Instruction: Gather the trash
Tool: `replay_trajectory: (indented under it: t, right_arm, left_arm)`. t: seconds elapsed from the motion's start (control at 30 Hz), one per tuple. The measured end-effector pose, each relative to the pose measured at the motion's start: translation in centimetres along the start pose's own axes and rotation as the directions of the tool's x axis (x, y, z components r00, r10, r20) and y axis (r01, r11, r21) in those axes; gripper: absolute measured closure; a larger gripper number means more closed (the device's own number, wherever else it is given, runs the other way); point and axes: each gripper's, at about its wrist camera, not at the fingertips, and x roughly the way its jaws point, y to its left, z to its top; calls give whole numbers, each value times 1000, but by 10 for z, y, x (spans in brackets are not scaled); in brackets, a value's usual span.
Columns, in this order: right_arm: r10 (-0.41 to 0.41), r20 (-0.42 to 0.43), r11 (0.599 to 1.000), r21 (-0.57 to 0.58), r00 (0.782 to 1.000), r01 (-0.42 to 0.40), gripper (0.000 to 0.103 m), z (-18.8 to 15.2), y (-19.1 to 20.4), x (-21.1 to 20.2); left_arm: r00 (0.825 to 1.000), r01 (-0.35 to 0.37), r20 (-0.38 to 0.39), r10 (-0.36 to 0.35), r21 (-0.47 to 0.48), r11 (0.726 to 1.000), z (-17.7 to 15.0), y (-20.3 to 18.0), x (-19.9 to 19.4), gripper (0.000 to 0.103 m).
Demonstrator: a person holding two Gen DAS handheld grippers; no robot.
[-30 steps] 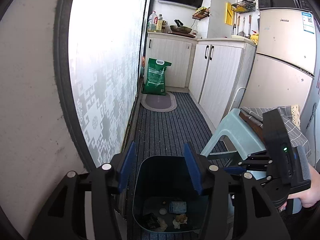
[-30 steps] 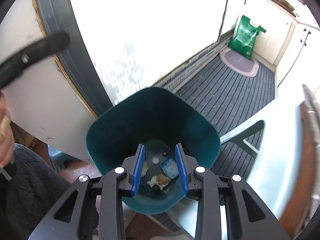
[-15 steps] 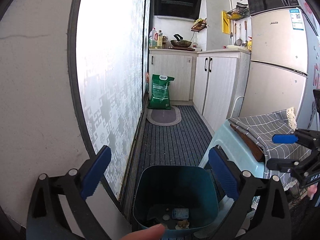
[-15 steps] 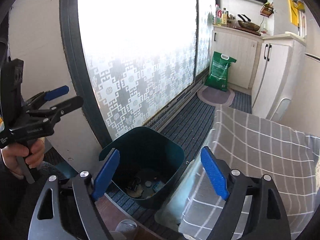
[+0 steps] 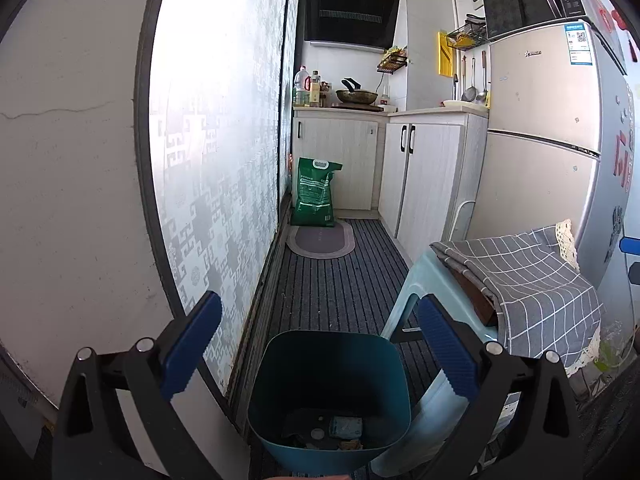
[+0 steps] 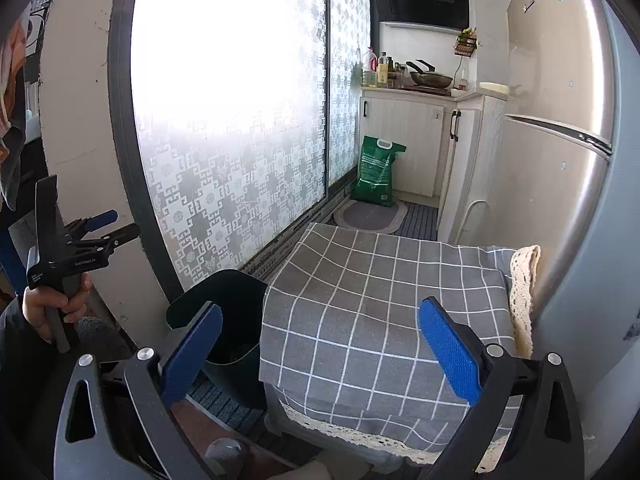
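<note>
A dark teal trash bin [image 5: 328, 396] stands on the floor beside a stool. Several scraps of trash [image 5: 344, 428] lie at its bottom. My left gripper [image 5: 320, 348] is open and empty, held above and behind the bin. The bin also shows in the right wrist view [image 6: 224, 312], left of the stool. My right gripper [image 6: 320, 352] is open and empty above the grey checked cloth [image 6: 380, 312] that covers the stool. The left gripper [image 6: 92, 236] shows at the far left of the right wrist view.
A pale green plastic stool [image 5: 424, 292] with the checked cloth stands right of the bin. A patterned glass door [image 5: 224, 160] runs along the left. A fridge [image 5: 556, 152], white cabinets [image 5: 424, 176], a green bag [image 5: 314, 192] and an oval mat [image 5: 320, 240] lie beyond.
Both grippers rose away from the bin and opened wide. The right gripper swung from over the bin to above the cloth-covered stool.
</note>
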Motion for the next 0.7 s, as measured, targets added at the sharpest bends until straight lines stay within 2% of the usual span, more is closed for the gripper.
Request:
replay_trajectory:
  t: [0.23, 0.43, 0.57, 0.7]
  right_arm:
    - [-4, 19, 1000, 2, 1000, 4, 3, -17, -7, -29]
    - [-48, 42, 999, -14, 998, 48, 3, -15, -12, -42]
    - [-60, 40, 998, 35, 997, 58, 3, -18, -24, -43]
    - [-58, 26, 998, 18, 998, 57, 3, -19, -21, -41]
  left_arm:
    - [1000, 2, -15, -2, 6, 1000, -7, -3, -2, 3]
    - [999, 6, -41, -6, 1, 1000, -13, -3, -2, 3]
    - [998, 9, -63, -10, -18, 1000, -16, -1, 1, 3]
    - [998, 5, -57, -5, -15, 1000, -17, -3, -1, 3]
